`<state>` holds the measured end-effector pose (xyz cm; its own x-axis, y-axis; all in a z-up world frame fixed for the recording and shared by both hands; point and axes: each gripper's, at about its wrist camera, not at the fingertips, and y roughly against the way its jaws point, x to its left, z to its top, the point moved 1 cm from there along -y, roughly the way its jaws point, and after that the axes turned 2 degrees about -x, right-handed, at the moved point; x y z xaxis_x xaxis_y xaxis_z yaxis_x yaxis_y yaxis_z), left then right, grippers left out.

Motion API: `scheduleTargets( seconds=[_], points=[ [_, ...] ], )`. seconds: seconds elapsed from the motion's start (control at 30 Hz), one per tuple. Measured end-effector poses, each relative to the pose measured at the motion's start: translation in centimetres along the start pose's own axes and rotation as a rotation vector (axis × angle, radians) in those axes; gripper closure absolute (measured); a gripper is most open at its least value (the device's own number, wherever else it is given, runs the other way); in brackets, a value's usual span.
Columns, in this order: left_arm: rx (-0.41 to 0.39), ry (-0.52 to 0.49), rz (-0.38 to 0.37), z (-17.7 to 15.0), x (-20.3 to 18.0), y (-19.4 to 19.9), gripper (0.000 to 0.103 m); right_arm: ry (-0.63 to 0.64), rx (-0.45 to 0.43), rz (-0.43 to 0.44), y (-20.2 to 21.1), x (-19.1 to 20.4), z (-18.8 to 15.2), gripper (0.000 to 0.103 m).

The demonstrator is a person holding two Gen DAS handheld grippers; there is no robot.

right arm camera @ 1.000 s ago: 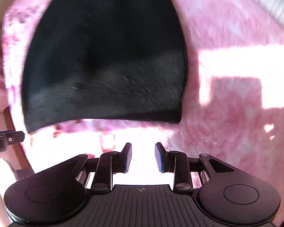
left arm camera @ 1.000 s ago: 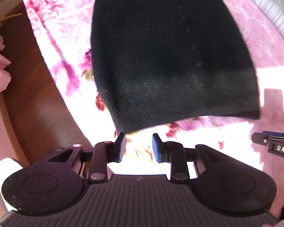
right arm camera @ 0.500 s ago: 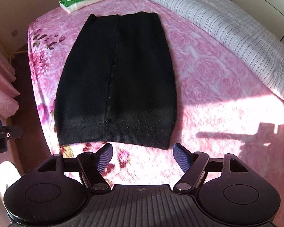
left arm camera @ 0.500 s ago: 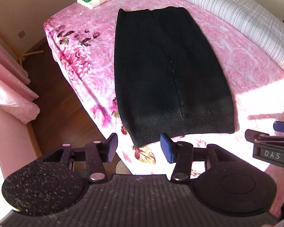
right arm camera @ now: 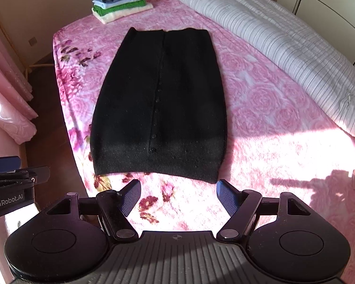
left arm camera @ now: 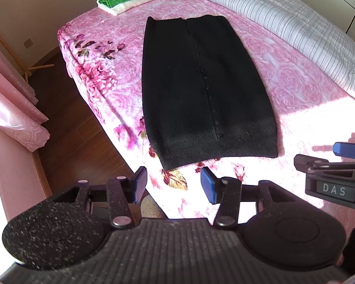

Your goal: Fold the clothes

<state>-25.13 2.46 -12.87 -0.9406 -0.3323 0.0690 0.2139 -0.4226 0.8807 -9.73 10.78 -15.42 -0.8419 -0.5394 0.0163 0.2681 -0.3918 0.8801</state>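
Our left tongs [left arm camera: 172,184] and right tongs [right arm camera: 178,197] both stand spread apart and empty, held above the near edge of the bed [right arm camera: 260,90]; the black knit garment [right arm camera: 161,108] lies flat on the pink floral blanket, lengthwise away from us; a stack of folded clothes [right arm camera: 120,1] sits at the far corner.

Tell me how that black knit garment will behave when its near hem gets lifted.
The black knit garment lies flat and limp on the pink floral blanket, so it will probably drape and sag rather than hold shape. Its ribbed knit looks grippy, unlikely to slip from the jaws. The plush blanket may drag on it slightly.
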Motion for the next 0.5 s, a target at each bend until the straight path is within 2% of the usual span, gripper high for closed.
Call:
scheduleTargets(
  seconds=[0.5],
  points=[
    [-0.053,-0.008,-0.024,0.2,-0.1,2.8,0.057,-0.027,-0.049,-0.001,2.7,-0.7,-0.4,0.029]
  ],
)
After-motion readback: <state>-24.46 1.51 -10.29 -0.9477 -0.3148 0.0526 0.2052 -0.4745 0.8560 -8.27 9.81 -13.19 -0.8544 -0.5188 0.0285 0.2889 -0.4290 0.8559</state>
